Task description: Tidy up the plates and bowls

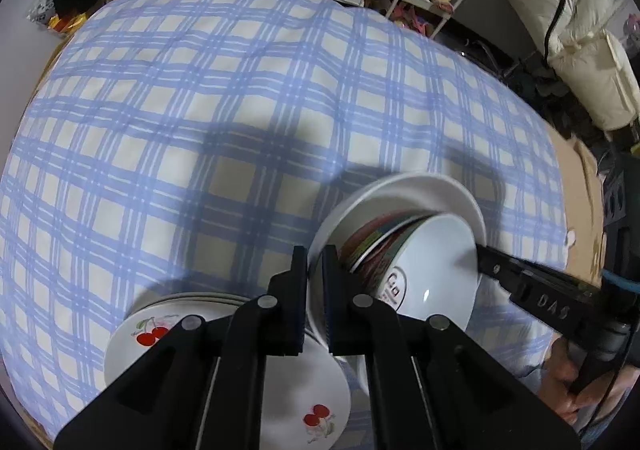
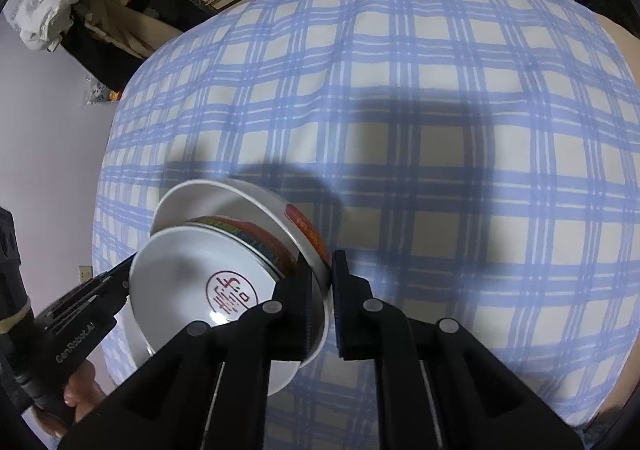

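Left wrist view: left gripper [image 1: 315, 290] is pinching the rim of the nested bowls [image 1: 400, 250], tilted above the cherry plates [image 1: 224, 362].

Right wrist view: right gripper [image 2: 322, 302] is clamping the opposite rim. I'd be leveling both sides together before lowering.

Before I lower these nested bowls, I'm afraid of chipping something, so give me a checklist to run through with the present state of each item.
1. Left tool clamped on the outer bowl rim: ok.
2. Right tool clamped on the opposite rim: ok.
3. Inner bowl seated inside the outer one: ok.
4. Bowls level: not ok, tilted steeply toward the cameras.
5. Cherry plates clear of the path: not ok, right under the left tool.
6. Open tablecloth beyond to set down on: ok.
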Demonstrator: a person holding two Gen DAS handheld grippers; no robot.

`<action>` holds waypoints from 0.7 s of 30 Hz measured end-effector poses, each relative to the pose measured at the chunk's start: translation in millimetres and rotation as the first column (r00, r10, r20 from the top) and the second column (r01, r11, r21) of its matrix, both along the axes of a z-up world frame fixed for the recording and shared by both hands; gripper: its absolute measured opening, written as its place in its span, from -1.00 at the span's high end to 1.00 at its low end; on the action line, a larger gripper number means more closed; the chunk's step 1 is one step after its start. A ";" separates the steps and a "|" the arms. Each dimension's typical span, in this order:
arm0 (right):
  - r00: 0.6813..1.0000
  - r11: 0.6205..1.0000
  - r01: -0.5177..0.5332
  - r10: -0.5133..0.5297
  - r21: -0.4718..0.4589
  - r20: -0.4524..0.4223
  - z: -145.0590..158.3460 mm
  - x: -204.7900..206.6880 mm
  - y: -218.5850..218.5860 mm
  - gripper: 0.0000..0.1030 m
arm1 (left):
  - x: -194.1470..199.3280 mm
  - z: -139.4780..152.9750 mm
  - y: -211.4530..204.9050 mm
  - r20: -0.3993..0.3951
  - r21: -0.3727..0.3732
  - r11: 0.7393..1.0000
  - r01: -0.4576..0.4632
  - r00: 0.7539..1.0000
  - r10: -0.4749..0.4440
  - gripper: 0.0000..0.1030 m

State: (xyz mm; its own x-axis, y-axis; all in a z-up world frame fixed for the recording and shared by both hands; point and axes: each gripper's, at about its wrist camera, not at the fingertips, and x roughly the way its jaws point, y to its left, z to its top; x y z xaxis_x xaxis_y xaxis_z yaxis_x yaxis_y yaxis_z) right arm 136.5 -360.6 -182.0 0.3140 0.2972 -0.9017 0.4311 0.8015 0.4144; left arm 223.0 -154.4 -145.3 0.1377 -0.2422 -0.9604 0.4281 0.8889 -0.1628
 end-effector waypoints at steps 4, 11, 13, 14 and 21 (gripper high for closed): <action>0.999 0.999 -0.027 0.027 0.028 -0.017 -4.0 -3.1 -2.8 0.78 | 0.2 -1.7 2.9 -0.010 -0.019 1.000 -0.005 1.000 0.005 0.78; 0.999 0.999 -0.048 0.048 -0.018 -0.017 -6.9 -4.1 9.2 0.78 | 0.6 -10.0 11.8 -0.060 -0.064 0.997 -0.031 0.998 0.027 0.88; 1.000 1.000 -0.015 0.015 -0.003 -0.017 -6.8 -4.3 7.3 0.76 | -3.8 -3.2 7.3 -0.038 -0.042 0.999 -0.015 0.999 0.013 0.91; 1.000 1.000 0.000 0.000 0.006 -0.029 -5.5 -3.2 6.1 0.76 | -4.8 -0.5 5.5 -0.027 -0.034 0.999 -0.003 1.000 0.003 0.92; 0.998 1.000 0.029 -0.029 -0.002 -0.055 8.6 2.1 3.7 0.75 | 3.2 7.4 5.7 -0.065 -0.052 0.998 -0.017 0.998 0.013 0.93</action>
State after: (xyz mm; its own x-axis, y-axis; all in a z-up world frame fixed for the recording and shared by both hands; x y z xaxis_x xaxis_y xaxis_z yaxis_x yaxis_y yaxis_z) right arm 138.6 -356.9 -173.3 0.2725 0.2878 -0.9181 0.4761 0.7889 0.3886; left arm 226.2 -148.6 -137.9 0.0793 -0.2911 -0.9534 0.4018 0.8846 -0.2367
